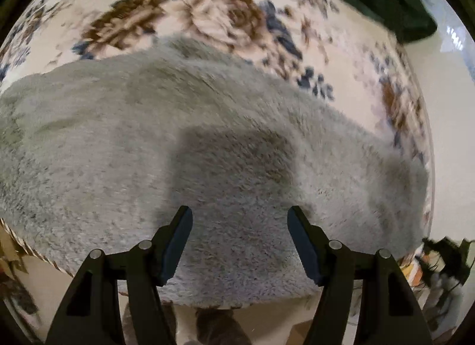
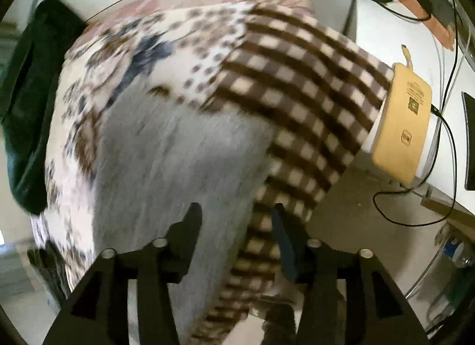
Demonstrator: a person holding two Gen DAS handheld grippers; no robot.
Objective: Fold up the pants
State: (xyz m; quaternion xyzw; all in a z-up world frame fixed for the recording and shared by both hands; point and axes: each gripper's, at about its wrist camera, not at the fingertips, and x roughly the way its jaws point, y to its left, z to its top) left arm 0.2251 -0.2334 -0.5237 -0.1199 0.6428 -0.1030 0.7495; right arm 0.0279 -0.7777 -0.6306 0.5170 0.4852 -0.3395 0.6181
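- The pants (image 1: 184, 143) are a grey, fleecy garment spread flat on a floral blanket (image 1: 225, 15). In the left wrist view they fill the middle and reach from 9 o'clock round to 4 o'clock.
- In the right wrist view the pants (image 2: 166, 167) run as a long grey band from the centre down to 6 o'clock. A checked border (image 2: 299, 101) lies just beside them at 2 o'clock.
- Left gripper (image 1: 240, 220): fingers spread, nothing between them, hanging over the near edge of the cloth without pinching it.
- Right gripper (image 2: 236, 217): fingers apart and empty. One finger sits over the grey fabric, the other over the checked border (blur hides whether either touches).
- Handling, as a judgement: the pile looks thick and soft, so the garment should be light, limp and quite grippy. It should drape and sag rather than hold a line, and the fleece may cling to the blanket when dragged.
- Nothing here is fragile; the likely trouble is bunching, or catching the blanket along with the pants.
- Where to take hold: pinch the cloth at an outer edge or corner, one gripper at each end of the same edge, so that the fold lifts evenly. The near hem at 6 o'clock in the left view looks the easiest reach.
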